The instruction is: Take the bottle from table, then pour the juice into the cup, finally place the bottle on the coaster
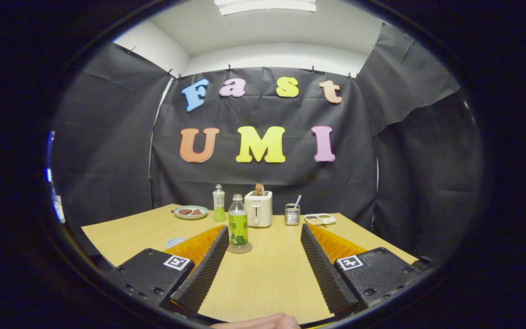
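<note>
With its fingers spread wide and empty, the gripper [263,256] faces the bottle [238,224] standing on the coaster [240,249] just ahead: probably light, slick plastic, best squeezed mid-label.

Green-labelled bottle [238,223] upright on coaster [240,249], cup [175,241] nearby

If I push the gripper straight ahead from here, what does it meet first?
Probably the toaster at the far end of the table. The open gripper points down bare wood; the bottle on its coaster stands by the left finger and might get brushed.
</note>
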